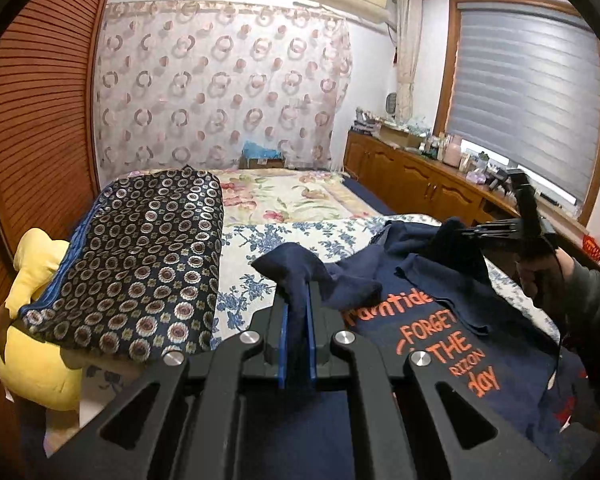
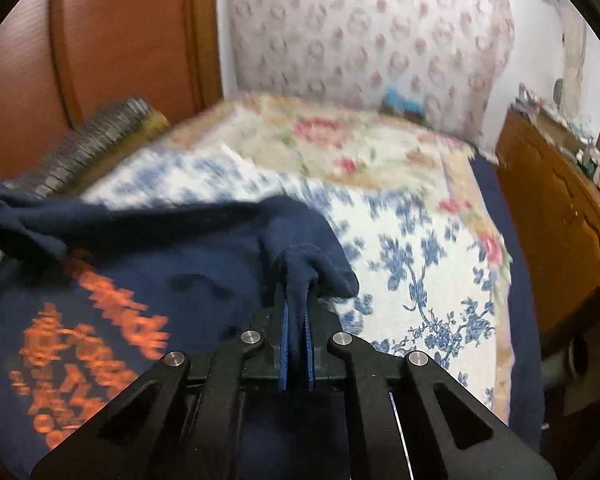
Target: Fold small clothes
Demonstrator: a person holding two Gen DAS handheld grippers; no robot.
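A small navy T-shirt (image 1: 440, 344) with orange lettering lies on the bed, print side up. My left gripper (image 1: 296, 292) is shut on a bunched fold of its navy cloth, which sticks up past the blue pads. In the left wrist view my right gripper (image 1: 466, 234) appears at the right in a person's hand (image 1: 548, 280), pinching another part of the shirt and lifting it. The right wrist view is blurred; there my right gripper (image 2: 296, 280) is shut on a navy fold of the T-shirt (image 2: 160, 280) that pokes out between its fingers.
The bed carries a white-and-blue floral sheet (image 1: 260, 240) and a floral quilt (image 1: 292, 192) further back. A dark patterned folded blanket (image 1: 140, 260) and a yellow plush toy (image 1: 32, 320) lie to the left. A wooden cabinet (image 1: 420, 184) runs along the right; a louvered wardrobe (image 1: 32, 120) stands left.
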